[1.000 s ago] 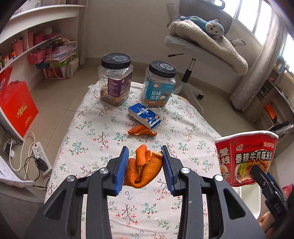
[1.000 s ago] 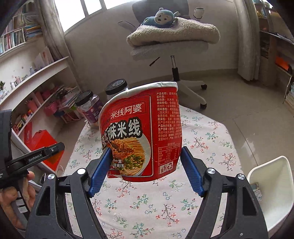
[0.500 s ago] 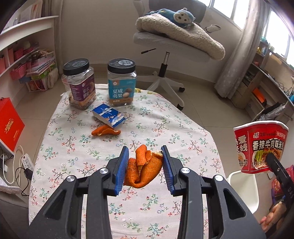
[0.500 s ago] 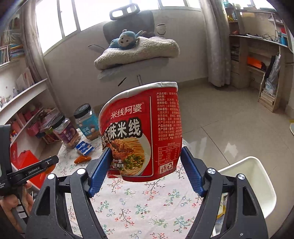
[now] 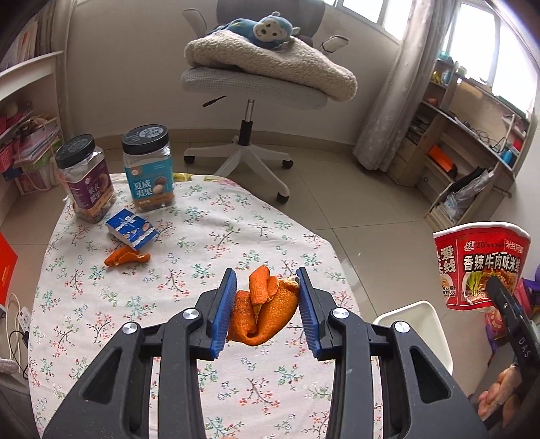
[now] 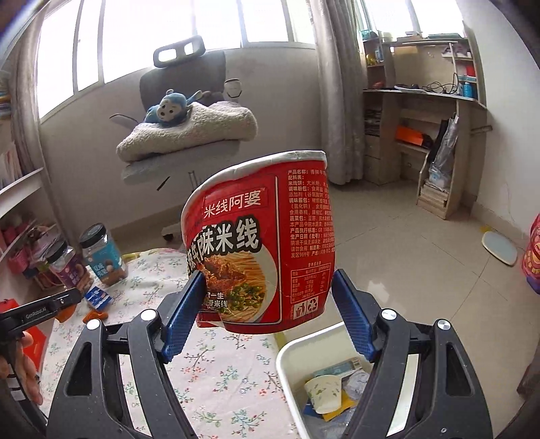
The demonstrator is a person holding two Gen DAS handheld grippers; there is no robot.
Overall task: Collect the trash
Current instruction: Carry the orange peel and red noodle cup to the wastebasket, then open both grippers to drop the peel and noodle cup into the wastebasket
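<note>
The left gripper [image 5: 266, 307] is pinching a curled wad of orange peel [image 5: 261, 312] between its blue pads, holding it in the air above the table's [image 5: 209, 236] right edge. The right gripper [image 6: 266, 314] is carrying a red noodle cup [image 6: 260, 243], tilted, with its jaws set wide around the lower part of the cup; the left pad is pressing into the cup's side, while the right pad appears to be standing slightly off it. The cup is hanging beyond the table's right edge, over the rim of a white trash bin [image 6: 287, 358] that is already holding a paper cup [image 6: 322, 393] and wrappers.

Toward the table's far left corner two black-lidded jars [image 5: 118, 172] are standing side by side, with a small blue carton [image 5: 131, 228] lying just in front of them and a second strip of peel [image 5: 126, 258] lying beside the carton. Behind the table an office chair [image 5: 253, 91] is bearing a folded blanket and a blue plush monkey [image 5: 266, 28].

Compared with a second ago, both views are swinging rightward: the jars and carton are sitting further left and further off, and the bin, then only at the right edge of the right wrist view, is now lying directly under the cup.
</note>
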